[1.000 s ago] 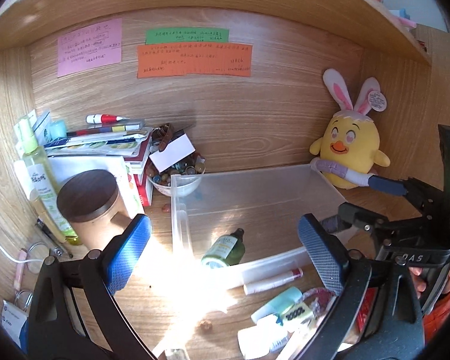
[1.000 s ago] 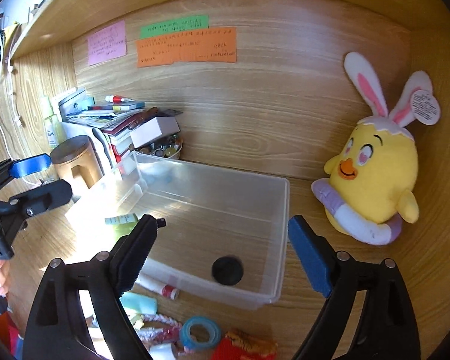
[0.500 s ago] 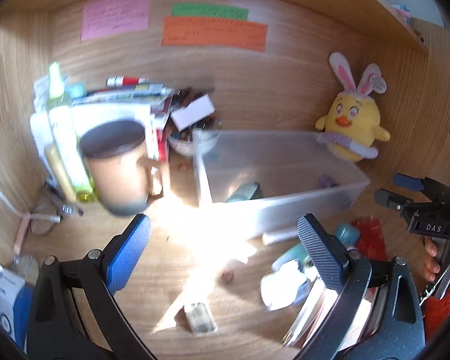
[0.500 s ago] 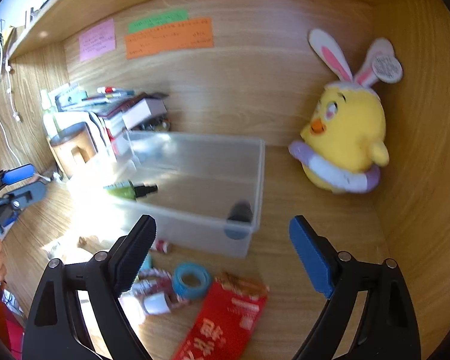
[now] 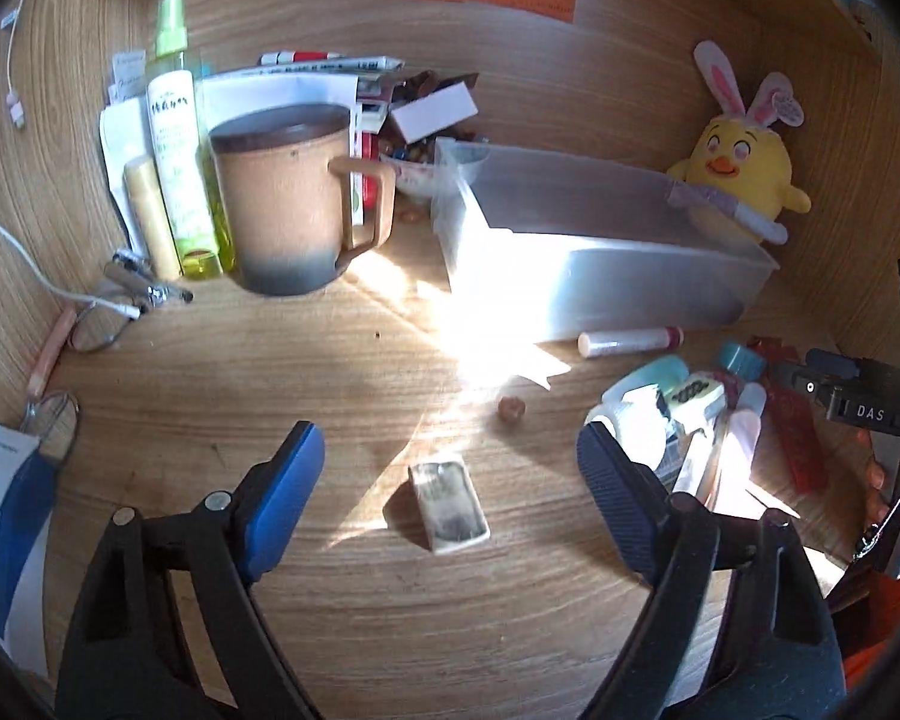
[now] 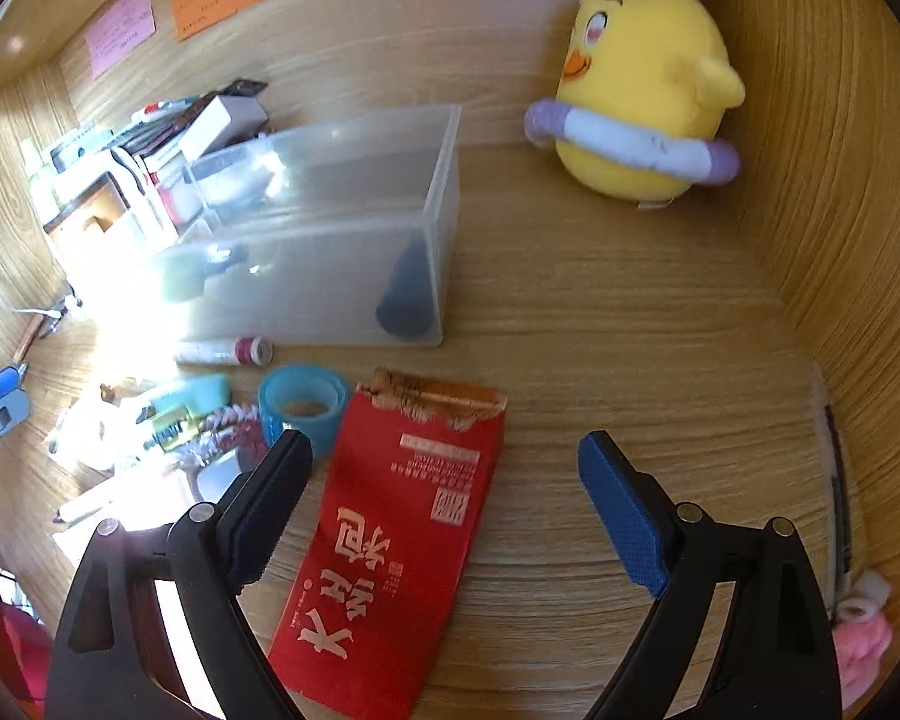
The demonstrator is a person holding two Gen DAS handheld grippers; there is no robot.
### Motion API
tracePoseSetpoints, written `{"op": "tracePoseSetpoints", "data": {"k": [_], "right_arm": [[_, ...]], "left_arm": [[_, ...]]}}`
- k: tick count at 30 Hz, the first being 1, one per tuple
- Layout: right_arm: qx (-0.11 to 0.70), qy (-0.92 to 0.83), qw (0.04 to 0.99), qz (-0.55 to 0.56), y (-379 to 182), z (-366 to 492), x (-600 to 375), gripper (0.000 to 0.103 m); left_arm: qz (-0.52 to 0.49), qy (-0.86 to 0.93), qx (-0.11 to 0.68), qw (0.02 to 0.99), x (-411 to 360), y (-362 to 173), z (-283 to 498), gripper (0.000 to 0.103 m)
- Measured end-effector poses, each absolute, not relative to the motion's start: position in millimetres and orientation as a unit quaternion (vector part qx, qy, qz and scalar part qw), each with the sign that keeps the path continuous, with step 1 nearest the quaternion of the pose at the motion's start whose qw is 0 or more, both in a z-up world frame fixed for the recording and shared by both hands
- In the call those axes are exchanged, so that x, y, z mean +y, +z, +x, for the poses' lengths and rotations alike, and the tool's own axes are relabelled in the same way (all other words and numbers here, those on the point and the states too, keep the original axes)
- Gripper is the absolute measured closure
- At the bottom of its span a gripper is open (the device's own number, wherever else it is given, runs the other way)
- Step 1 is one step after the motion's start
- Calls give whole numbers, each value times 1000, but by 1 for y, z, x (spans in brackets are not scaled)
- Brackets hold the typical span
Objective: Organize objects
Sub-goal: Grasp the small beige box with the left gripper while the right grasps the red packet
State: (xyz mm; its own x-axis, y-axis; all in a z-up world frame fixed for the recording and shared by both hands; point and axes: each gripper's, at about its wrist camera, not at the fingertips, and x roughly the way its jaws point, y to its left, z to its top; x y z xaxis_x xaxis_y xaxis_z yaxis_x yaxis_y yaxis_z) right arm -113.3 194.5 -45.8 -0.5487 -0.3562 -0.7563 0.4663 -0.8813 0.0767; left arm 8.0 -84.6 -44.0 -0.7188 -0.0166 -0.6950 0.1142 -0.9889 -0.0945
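A clear plastic bin (image 5: 600, 276) (image 6: 342, 240) stands on the wooden desk, with a green bottle (image 6: 192, 276) and a dark round thing (image 6: 405, 294) inside. My left gripper (image 5: 450, 480) is open and empty, low over a small flat eraser-like block (image 5: 448, 507). My right gripper (image 6: 444, 480) is open and empty, just above a torn red paper packet (image 6: 396, 534). In front of the bin lie a white tube with a red cap (image 5: 630, 339) (image 6: 225, 351), a blue tape roll (image 6: 300, 405) and a heap of small toiletries (image 5: 672, 402) (image 6: 174, 414).
A brown mug (image 5: 288, 204), a green spray bottle (image 5: 180, 150) and stacked books (image 5: 324, 75) stand at the left. A yellow plush chick (image 5: 741, 171) (image 6: 642, 102) sits at the right back. Scissors and a cable (image 5: 90, 312) lie at far left. A small nut (image 5: 510, 407) lies mid-desk.
Both grippers have pulled back from the bin and dropped toward the desk front. The left now hangs over the small block, the right over the red packet. Both stayed open.
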Motion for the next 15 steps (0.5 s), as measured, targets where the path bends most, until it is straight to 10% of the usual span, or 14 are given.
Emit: {"op": "tracePoseSetpoints", "data": {"k": [6, 15], "right_arm": [[94, -874, 230, 416, -50, -114, 182, 18], [101, -865, 258, 418, -50, -112, 187, 53]], "left_arm": [[392, -917, 64, 47, -85, -58, 7, 27], [416, -907, 59, 39, -84, -70, 2, 51]]}}
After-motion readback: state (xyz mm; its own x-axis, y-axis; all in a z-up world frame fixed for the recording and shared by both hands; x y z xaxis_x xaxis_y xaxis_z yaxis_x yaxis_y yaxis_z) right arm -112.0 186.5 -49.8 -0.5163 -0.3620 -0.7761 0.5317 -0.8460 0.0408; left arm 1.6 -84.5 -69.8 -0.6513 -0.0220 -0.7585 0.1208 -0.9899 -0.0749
